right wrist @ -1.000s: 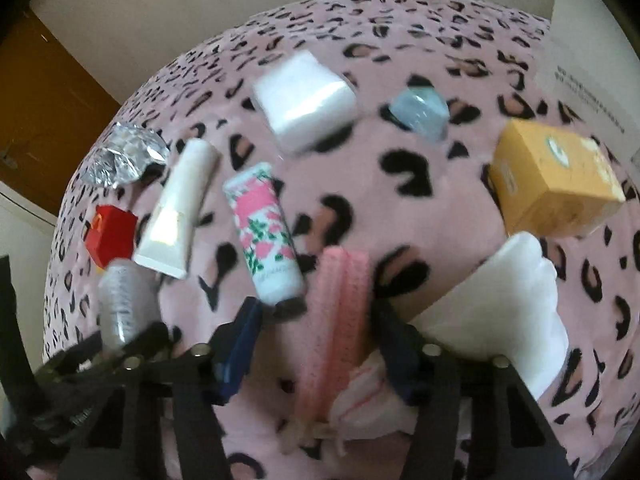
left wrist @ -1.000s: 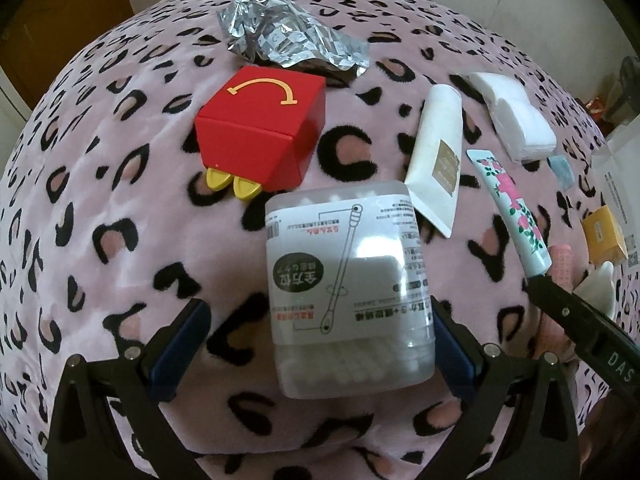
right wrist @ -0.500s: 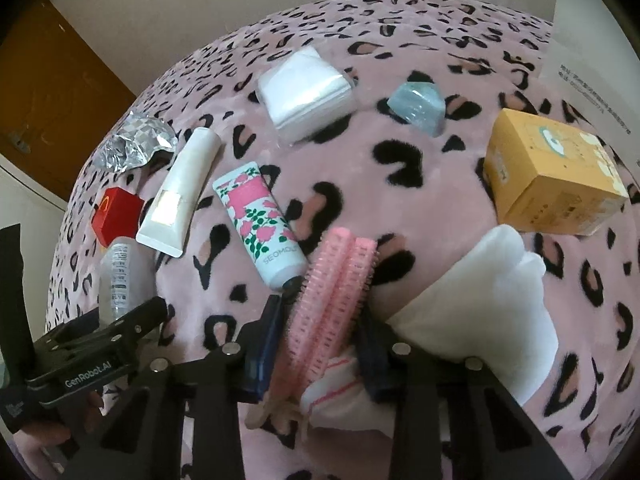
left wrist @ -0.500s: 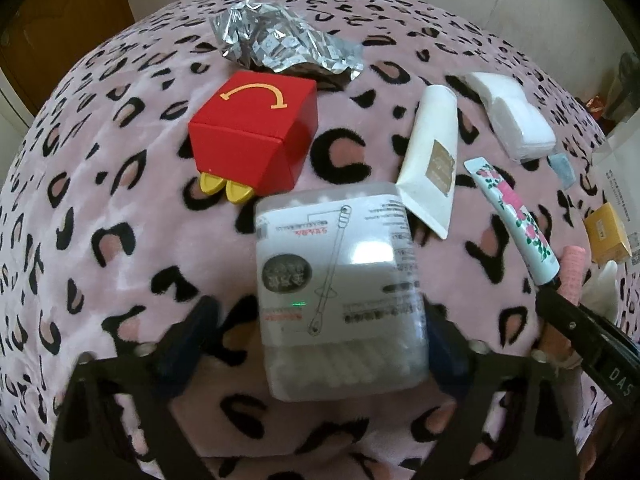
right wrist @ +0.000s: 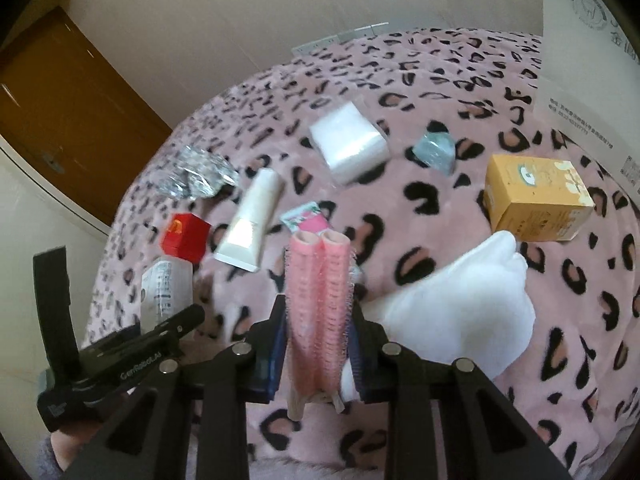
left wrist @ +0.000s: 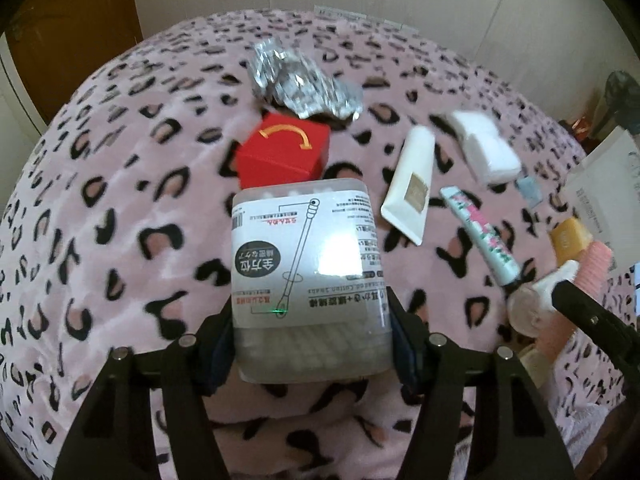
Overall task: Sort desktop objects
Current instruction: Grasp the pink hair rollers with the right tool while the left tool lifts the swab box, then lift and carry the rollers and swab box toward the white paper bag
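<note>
In the left wrist view, the left gripper pinches a clear cotton swab box at lower centre, over the leopard blanket. A red box sits just above it, with crumpled foil higher still.

In the right wrist view, the right gripper clamps pink hair rollers at centre. A white cloth lies to the right, and a yellow box at upper right.

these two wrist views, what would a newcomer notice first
The leopard-print blanket fills both views. Up close, the left hand-held gripper clamps a clear cotton swab box, and the right hand-held gripper pinches two pink hair rollers. A yellow box stands far right.
</note>
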{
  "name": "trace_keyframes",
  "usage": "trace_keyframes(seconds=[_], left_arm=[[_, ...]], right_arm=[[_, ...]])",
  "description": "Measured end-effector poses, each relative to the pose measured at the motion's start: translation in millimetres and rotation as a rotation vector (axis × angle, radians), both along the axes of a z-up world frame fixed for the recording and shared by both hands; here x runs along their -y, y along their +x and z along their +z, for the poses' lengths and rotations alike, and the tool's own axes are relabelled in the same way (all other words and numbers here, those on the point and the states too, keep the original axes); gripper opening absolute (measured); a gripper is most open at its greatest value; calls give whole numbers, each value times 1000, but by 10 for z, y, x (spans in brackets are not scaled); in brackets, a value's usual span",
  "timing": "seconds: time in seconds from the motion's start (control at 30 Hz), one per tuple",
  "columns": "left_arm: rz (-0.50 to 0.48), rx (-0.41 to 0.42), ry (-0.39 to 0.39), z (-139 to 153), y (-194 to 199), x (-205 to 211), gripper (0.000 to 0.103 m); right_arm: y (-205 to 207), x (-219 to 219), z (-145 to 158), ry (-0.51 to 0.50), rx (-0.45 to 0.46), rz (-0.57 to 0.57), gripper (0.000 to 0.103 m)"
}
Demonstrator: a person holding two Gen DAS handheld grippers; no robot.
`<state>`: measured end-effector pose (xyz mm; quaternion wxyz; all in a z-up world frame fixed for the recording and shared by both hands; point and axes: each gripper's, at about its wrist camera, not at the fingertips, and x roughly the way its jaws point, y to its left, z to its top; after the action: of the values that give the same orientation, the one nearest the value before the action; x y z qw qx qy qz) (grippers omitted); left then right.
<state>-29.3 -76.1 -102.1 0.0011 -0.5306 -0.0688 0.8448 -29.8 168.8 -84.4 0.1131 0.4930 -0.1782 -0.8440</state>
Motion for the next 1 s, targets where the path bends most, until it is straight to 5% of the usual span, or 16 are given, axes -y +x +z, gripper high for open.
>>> trace_keyframes(seconds=[0.8, 1.0], left_arm=[[-47, -99, -5, 633, 238, -32, 65], [-115, -107, 12, 699, 260, -211, 65]], right_arm=[[118, -29, 491, -335, -66, 50, 27], [155, -122, 539, -342, -38, 56, 27]])
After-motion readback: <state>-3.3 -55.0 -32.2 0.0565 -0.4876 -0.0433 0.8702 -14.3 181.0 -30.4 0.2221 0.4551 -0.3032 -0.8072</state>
